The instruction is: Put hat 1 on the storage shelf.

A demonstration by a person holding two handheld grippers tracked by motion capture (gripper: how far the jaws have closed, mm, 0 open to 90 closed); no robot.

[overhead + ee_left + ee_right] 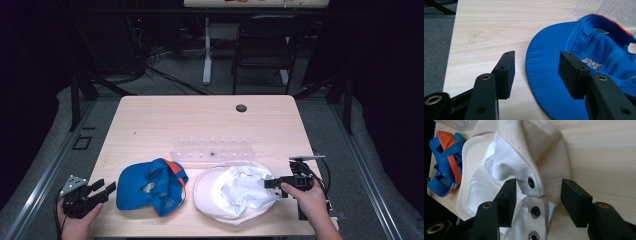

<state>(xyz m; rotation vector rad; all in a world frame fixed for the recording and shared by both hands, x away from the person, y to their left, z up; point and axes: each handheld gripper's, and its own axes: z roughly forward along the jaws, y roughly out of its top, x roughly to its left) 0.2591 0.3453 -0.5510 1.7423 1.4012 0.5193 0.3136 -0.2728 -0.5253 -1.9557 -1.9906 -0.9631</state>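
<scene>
— White cap [235, 191]: how much has been done with it?

— Not much can be seen as done. It is laid upside down on the near right of the desk [165, 120], crumpled, with its shiny lining and snap strap [534, 211] shown. The right claw [537, 200] is held apart around that strap, not yet pressed on it.

— And the blue cap [150, 186]?

— It is laid near the left, untouched. The left claw [536, 72] is held apart beside its brim. Both caps are left to be picked up.
</scene>
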